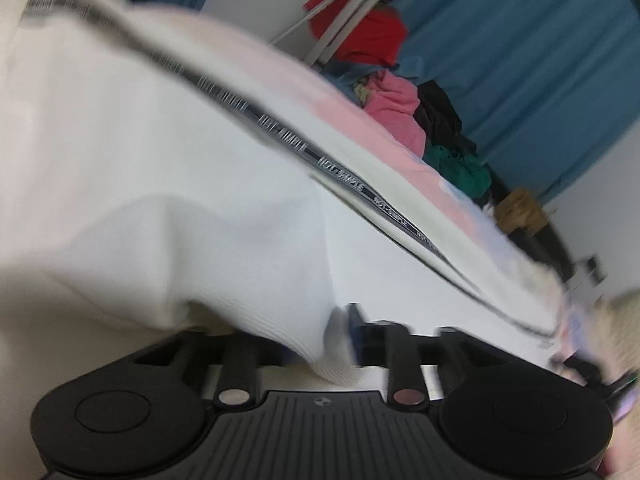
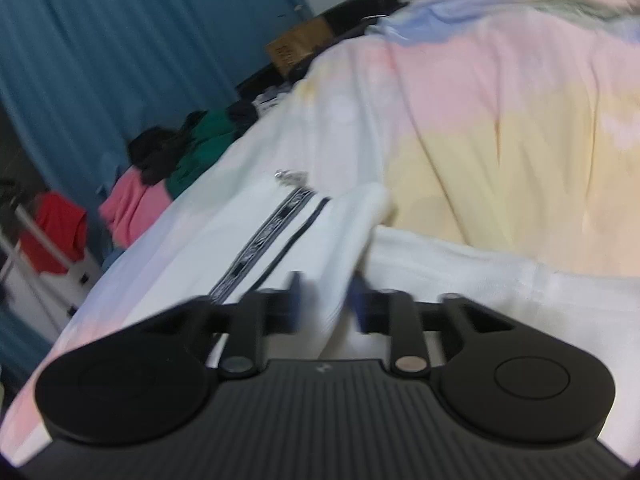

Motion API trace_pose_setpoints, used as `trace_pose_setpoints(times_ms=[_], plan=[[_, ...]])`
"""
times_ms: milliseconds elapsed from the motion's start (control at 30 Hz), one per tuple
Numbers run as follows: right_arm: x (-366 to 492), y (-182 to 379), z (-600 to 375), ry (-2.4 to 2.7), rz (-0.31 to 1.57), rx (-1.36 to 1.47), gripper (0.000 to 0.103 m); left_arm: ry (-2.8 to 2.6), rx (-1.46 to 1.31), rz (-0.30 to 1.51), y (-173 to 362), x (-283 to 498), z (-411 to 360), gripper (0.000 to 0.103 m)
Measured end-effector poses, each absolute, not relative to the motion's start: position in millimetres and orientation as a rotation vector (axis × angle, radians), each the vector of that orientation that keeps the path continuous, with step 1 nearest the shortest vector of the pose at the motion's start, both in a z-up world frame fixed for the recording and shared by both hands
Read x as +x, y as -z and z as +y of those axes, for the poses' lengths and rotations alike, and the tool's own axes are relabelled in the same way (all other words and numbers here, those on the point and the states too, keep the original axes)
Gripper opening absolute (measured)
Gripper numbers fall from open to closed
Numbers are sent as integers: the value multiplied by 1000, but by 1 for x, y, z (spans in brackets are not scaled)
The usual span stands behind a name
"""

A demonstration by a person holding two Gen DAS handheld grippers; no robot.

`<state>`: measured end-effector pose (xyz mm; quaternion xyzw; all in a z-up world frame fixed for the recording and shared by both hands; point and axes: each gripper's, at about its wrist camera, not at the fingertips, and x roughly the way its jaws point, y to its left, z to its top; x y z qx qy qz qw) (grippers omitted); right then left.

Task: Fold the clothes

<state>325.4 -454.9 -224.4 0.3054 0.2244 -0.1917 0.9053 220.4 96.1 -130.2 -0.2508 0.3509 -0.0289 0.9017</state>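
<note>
Tongs left [image 1: 320, 344] and right [image 2: 326, 304] pinch white garment [image 1: 180, 200]; only right view shows zipper pull [image 2: 290, 176].

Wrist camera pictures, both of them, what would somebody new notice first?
A white garment with a black lettered stripe fills the left view, its ribbed edge pinched by the left gripper. The right gripper clamps another white fold over a pastel bedsheet. Beyond lies a pile of clothes before a blue curtain.
</note>
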Motion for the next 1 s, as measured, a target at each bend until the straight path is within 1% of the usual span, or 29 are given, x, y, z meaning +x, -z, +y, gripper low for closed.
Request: trace_pose_setpoints(times_ms=[33,67,100,167,200,233,367,567,733,1000], plan=[[318,216,-449,384,453,609,74,52,-459,716,126,219,86,69],[309,208,-442,368,444,584,81,53,-419,707,121,215,78,72],[301,200,-434,349,439,555,83,57,-387,698,117,211,71,75],[287,183,-419,300,466,480,82,65,-322,679,108,203,58,81],[279,174,-410,272,480,441,82,69,-289,670,103,199,51,86],[269,167,-402,244,484,412,82,75,-270,662,98,196,45,90],[231,141,-377,140,496,335,81,67,-241,639,79,171,36,98],[181,110,-356,55,444,237,81,26,-221,613,56,124,32,100],[168,113,-357,23,438,224,81,-133,-232,629,52,96,53,100],[174,126,-362,25,497,250,81,-424,-261,653,49,61,91,100]])
